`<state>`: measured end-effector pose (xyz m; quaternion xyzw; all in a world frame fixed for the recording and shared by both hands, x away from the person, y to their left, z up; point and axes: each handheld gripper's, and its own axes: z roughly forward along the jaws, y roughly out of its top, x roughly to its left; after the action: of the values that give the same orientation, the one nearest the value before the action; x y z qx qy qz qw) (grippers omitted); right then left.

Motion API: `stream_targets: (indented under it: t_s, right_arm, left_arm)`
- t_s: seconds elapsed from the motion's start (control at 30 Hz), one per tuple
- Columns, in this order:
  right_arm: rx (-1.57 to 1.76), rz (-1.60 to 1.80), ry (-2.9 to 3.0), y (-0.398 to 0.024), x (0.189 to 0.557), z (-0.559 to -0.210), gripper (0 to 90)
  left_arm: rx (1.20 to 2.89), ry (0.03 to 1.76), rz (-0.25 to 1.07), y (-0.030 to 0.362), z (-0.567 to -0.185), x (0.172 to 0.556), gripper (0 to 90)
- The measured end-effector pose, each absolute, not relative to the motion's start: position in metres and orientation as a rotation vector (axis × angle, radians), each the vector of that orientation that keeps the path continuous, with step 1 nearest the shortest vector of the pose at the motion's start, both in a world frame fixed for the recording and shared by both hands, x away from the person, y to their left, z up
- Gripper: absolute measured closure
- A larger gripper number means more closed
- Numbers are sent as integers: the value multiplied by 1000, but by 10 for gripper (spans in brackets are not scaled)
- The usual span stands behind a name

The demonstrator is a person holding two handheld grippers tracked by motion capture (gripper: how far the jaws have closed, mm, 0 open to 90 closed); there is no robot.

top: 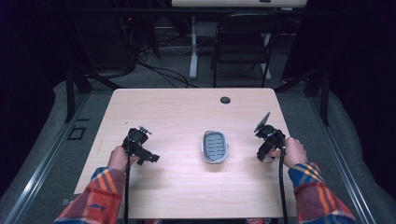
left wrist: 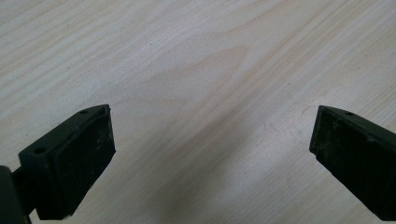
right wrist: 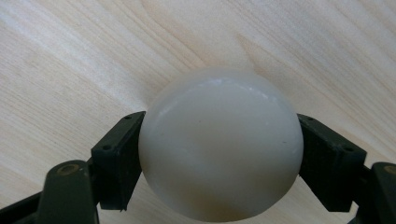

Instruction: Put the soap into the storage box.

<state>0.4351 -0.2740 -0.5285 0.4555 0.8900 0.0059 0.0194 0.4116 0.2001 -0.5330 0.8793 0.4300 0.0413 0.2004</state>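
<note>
We have the right claw (right wrist: 219, 154) clamped on a smooth white ball (right wrist: 220, 144), one jaw pressed against each flank, just above the pale wooden desk (right wrist: 70, 56). In the high view the right claw (top: 267, 142) sits at about four o'clock on the desk, with a small grey dish (top: 215, 147) with a slatted blue insert lying near the middle, well apart from the claw at its nine o'clock.

Our left claw (left wrist: 212, 140) stands wide open with nothing but bare wood between its jaws; in the high view the left claw (top: 140, 147) hovers at about eight o'clock.

The main risk, as we judge it, is the ball itself: it looks glossy and round, and the flat jaws meet it only at two small patches. A quick swing or a tilt of the wrist could let it squirt out forward and roll off the desk. If we mean to set it in the dish, releasing too high could make it bounce out over the low rim.
</note>
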Motion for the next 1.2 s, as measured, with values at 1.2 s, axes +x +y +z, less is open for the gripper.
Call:
stream_targets:
  t_s: [1.2]
  right_arm:
    - [1260,73,2798,-229,432,-498,227]
  left_arm:
    - [2457,1195,115,199,-533,411,0]
